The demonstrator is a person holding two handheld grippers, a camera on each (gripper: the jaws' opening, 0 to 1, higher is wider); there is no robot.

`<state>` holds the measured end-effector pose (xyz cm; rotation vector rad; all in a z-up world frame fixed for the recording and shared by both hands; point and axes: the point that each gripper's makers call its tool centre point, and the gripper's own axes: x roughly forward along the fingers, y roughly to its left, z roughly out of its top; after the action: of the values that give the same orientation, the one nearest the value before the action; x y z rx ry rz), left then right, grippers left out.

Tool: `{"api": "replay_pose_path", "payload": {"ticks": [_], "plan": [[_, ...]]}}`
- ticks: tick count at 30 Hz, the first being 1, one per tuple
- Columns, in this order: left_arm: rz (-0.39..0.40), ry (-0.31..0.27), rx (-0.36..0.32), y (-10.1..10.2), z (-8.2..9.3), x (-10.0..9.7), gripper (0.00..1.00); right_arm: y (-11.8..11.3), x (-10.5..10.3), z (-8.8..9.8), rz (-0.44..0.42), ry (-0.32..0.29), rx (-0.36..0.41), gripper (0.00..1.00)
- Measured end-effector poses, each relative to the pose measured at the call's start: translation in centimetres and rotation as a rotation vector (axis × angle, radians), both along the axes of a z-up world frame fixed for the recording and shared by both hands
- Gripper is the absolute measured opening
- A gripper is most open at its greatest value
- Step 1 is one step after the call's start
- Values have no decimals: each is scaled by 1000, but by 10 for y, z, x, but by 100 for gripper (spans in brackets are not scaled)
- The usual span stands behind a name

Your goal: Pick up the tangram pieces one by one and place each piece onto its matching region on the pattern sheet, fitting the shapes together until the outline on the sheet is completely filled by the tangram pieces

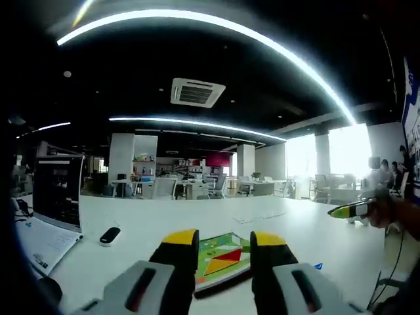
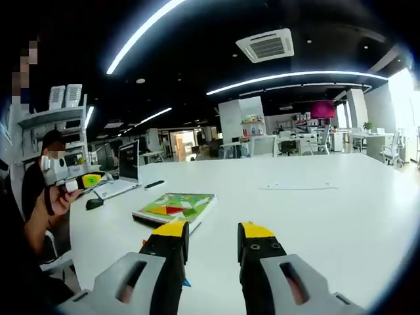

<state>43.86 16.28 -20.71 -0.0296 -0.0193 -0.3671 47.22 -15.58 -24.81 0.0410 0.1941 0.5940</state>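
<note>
Coloured pieces (image 2: 172,207) are seen on the sheet (image 1: 223,257); completion cannot be judged. Both grippers' fingers (image 1: 178,252) (image 2: 172,246) are spread, grasping nothing.

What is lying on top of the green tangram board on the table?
Coloured tangram pieces, red, yellow, orange and green, lie flat on the board. In the left gripper view, the left tool covers the board's near edges, so any pieces there are hidden.

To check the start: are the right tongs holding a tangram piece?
No, the right tongs stand open and empty above the white table.
</note>
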Motion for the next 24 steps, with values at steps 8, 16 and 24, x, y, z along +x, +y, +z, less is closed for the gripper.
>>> {"api": "replay_pose_path", "payload": {"ticks": [8,16,24], "plan": [[64,-26,-13,22,16,-3,33,-7,8,-20,-20,56,-38,31],[42,-9,207,-5,-5,-3,33,5,2,-20,26,42,-64,31],[-325,61,479,-81,-37,-8,32,-20,-16,-37,-4,85,-80,31]]}}
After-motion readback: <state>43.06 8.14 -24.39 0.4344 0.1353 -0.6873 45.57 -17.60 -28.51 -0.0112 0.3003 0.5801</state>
